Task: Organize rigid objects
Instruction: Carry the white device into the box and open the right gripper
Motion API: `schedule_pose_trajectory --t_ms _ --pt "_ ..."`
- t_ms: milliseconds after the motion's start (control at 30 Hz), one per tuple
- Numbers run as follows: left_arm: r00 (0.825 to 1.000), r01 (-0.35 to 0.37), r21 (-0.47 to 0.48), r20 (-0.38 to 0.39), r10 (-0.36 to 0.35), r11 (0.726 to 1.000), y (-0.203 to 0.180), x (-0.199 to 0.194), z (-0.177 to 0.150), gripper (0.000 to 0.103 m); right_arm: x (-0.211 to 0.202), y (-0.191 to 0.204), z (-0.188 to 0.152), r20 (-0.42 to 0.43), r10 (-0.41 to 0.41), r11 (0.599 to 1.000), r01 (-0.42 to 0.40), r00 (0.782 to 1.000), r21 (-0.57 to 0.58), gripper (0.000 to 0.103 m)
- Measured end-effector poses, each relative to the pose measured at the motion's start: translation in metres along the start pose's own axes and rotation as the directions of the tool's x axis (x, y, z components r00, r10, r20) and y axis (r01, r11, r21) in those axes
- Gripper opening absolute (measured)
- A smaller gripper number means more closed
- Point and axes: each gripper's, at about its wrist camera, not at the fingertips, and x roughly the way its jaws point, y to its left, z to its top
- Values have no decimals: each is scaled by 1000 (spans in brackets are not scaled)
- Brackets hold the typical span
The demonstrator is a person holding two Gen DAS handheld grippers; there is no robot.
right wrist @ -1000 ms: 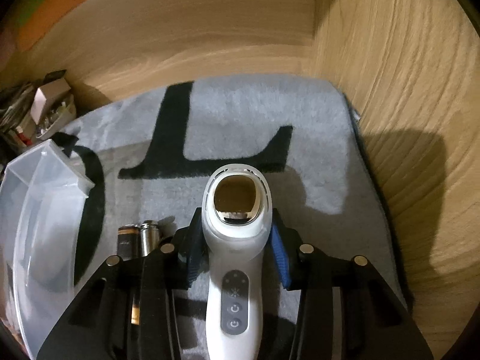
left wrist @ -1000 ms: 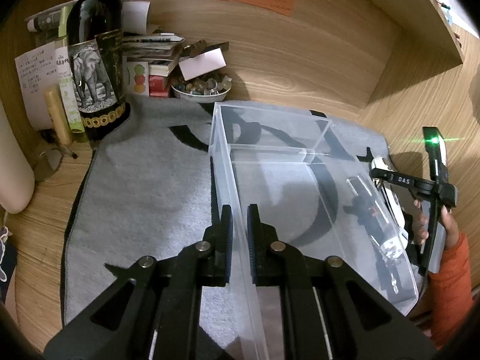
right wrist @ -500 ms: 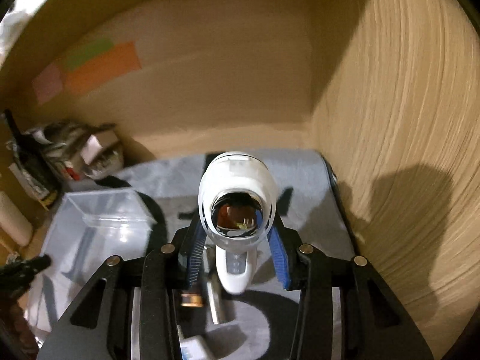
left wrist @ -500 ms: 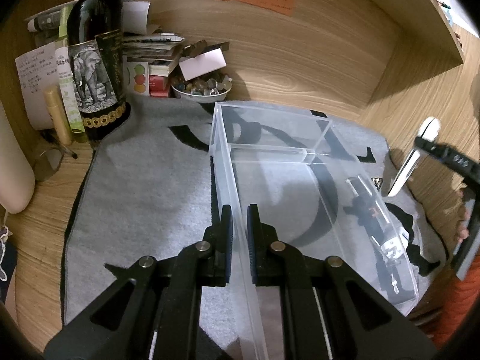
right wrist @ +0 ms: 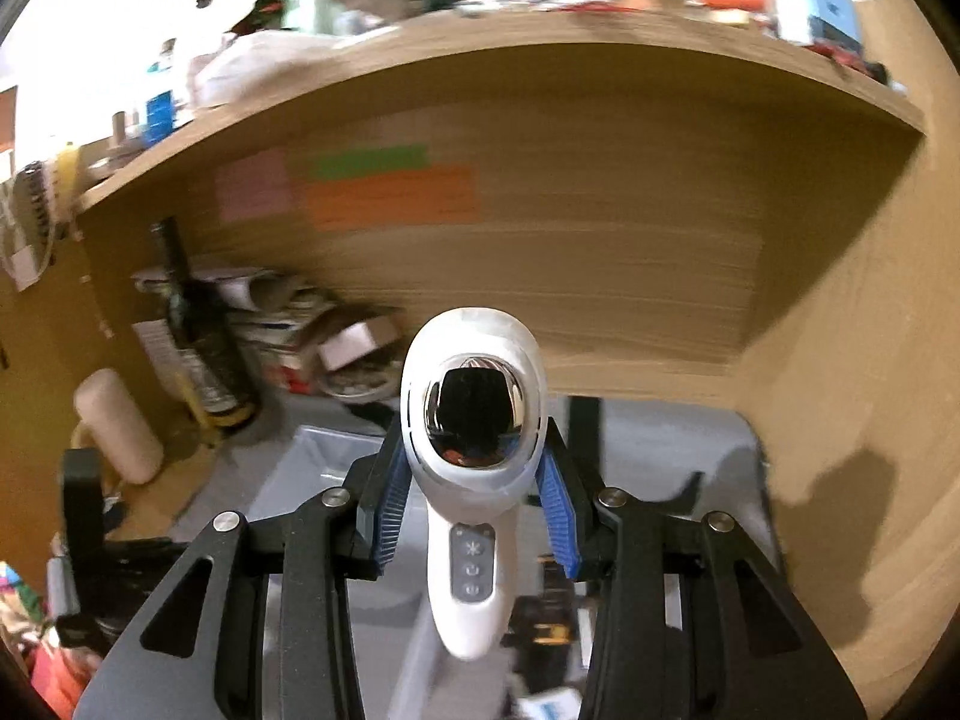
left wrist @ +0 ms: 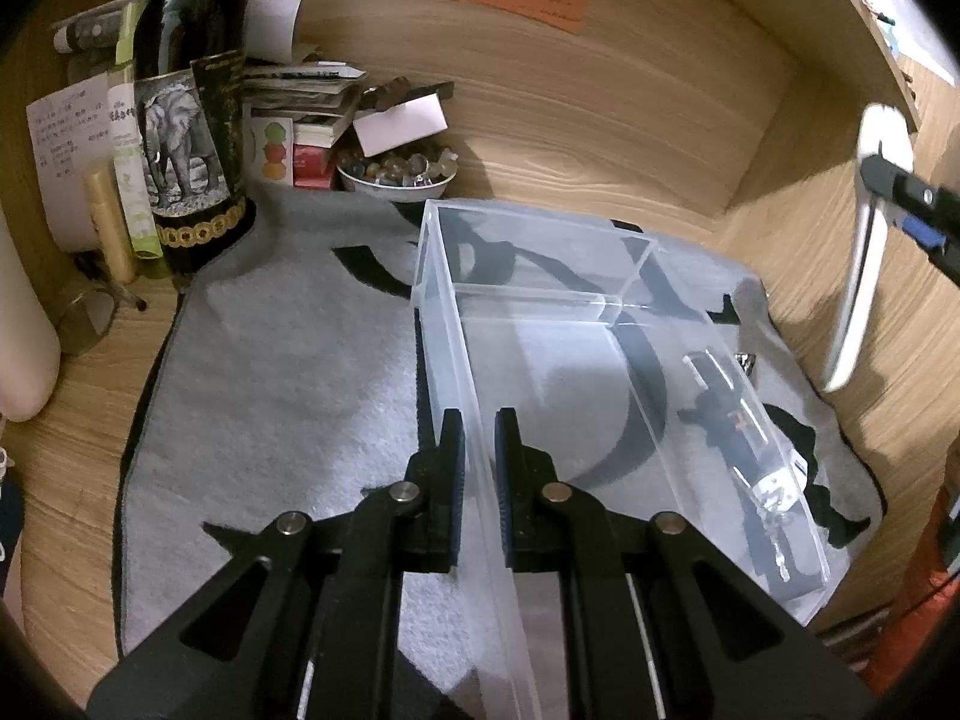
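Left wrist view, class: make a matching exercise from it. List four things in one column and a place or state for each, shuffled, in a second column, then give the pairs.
1. white device
2. clear box
3. black pen
4. bottle

A. pinched at its wall by the left gripper
B. upright at the mat's far left corner
C. held in the air by the right gripper
D. lying inside the box

Pairs: 1-C, 2-A, 3-D, 4-B
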Motion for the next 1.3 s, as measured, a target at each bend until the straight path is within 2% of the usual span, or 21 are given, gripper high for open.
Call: schedule_pose_trajectory --t_ms 200,467,900,1133,1300 --pt "1000 -4 15 5 4 1000 -2 -1 -1 10 16 30 -5 -43 79 996 -80 996 -36 37" --pt "1000 -2 33 12 2 999 -3 -1 -2 11 66 51 -27 -207 102 991 -118 973 -65 37" --pt "1000 15 40 11 -16 999 -1 -3 -1 11 115 68 -50 -406 74 983 -135 911 -123 37" --pt "1000 14 40 15 -15 999 -2 -3 -2 11 126 71 -59 -470 57 974 -152 881 -166 37" --pt "1000 12 41 15 -13 999 -2 -3 -2 11 126 72 -62 -485 56 972 -159 873 -173 37"
